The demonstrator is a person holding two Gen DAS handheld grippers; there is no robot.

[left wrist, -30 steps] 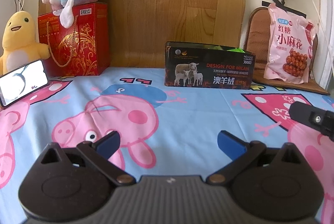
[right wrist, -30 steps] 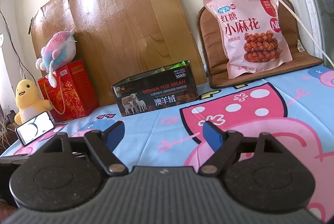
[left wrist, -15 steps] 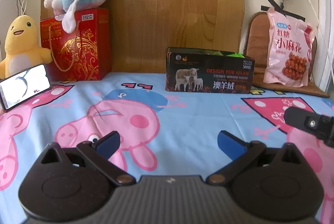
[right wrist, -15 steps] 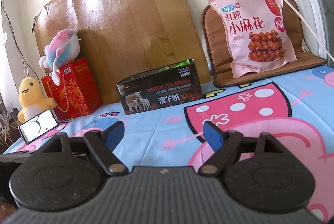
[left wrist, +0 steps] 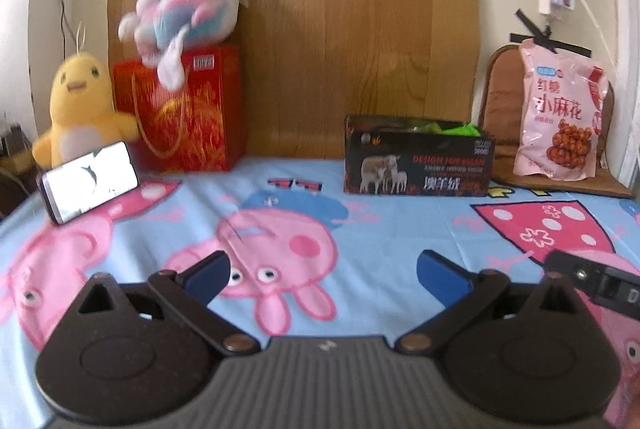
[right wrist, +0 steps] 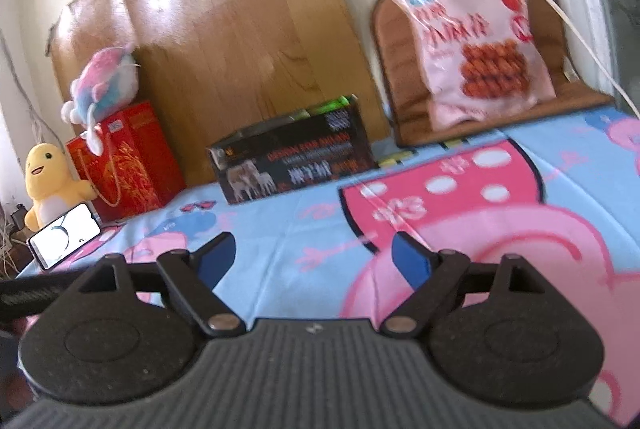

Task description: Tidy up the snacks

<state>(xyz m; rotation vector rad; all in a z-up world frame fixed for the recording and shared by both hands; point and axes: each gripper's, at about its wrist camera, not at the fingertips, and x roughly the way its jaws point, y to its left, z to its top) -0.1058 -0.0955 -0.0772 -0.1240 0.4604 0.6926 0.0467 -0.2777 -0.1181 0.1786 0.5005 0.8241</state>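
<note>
- My left gripper (left wrist: 323,271) hangs above the cartoon-pig bedsheet (left wrist: 280,229) with its blue-tipped fingers spread wide and nothing between them.
- My right gripper (right wrist: 313,256) is likewise spread wide and empty, over the same sheet, aimed toward the far right corner.
- A black part of the right tool shows at the lower right edge of my left view.
- The pink snack bag (right wrist: 476,45), printed with fried twists, stands upright at the back right, leaning on a brown wooden chair back (right wrist: 396,69) and resting on its seat. In my left view the bag (left wrist: 560,117) sits well apart from both sets of tongs.
- Just left of the chair, a black open-topped box (left wrist: 416,161) with a sheep picture stands on the sheet against the wooden panel (left wrist: 352,29). Something green (left wrist: 460,129) pokes above its rim; I cannot tell what it is.
- Further left, a red gift bag (left wrist: 188,113) carries a pink-and-blue plush (left wrist: 188,13) on top.
- A yellow plush duck (left wrist: 78,109) sits beside the red bag, with a phone (left wrist: 90,185), screen lit, propped in front of it.
- My right view is blurred, so the print on the bag and box reads poorly there.
</note>
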